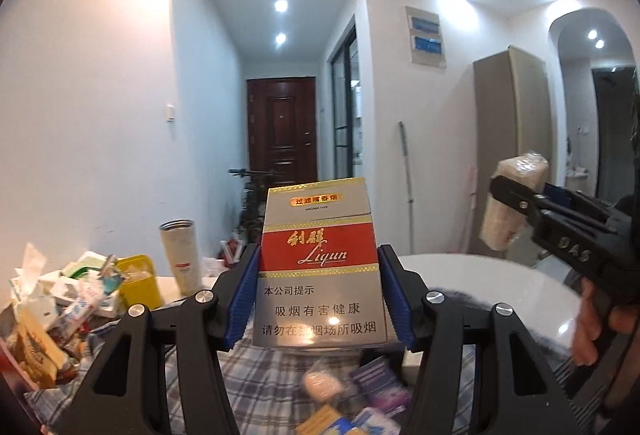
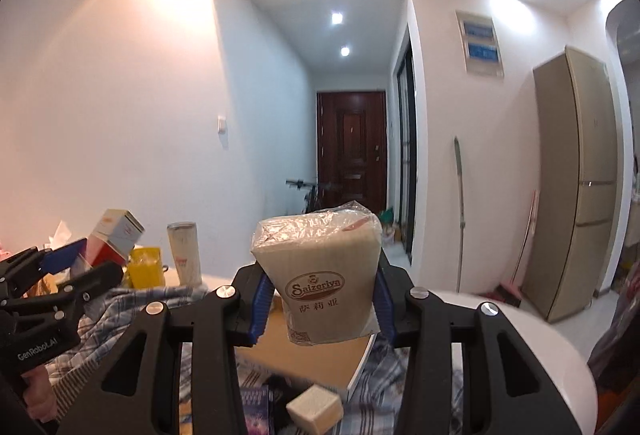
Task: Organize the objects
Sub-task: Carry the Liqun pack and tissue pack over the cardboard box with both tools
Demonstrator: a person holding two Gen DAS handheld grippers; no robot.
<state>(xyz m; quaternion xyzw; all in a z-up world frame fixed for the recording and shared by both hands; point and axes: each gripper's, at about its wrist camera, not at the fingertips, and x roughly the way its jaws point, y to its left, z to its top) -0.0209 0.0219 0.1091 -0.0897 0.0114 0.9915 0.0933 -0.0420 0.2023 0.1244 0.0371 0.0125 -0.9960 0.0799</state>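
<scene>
My left gripper (image 1: 318, 299) is shut on a red and silver Liqun cigarette pack (image 1: 318, 263), held upright above the table. It also shows at the left of the right wrist view (image 2: 116, 239). My right gripper (image 2: 320, 309) is shut on a plastic-wrapped beige Saizeriya napkin pack (image 2: 320, 275), held up above the table. The napkin pack also shows at the right of the left wrist view (image 1: 512, 207), level with the cigarette pack and well apart from it.
A round white table (image 1: 500, 287) carries a plaid cloth (image 1: 264, 379), a heap of packets (image 1: 60, 311), a yellow box (image 1: 140, 285), a steel tumbler (image 1: 182, 255), a brown book (image 2: 312, 359), a beige cube (image 2: 316, 407) and small boxes (image 1: 376, 387). A fridge (image 2: 580, 187) stands right.
</scene>
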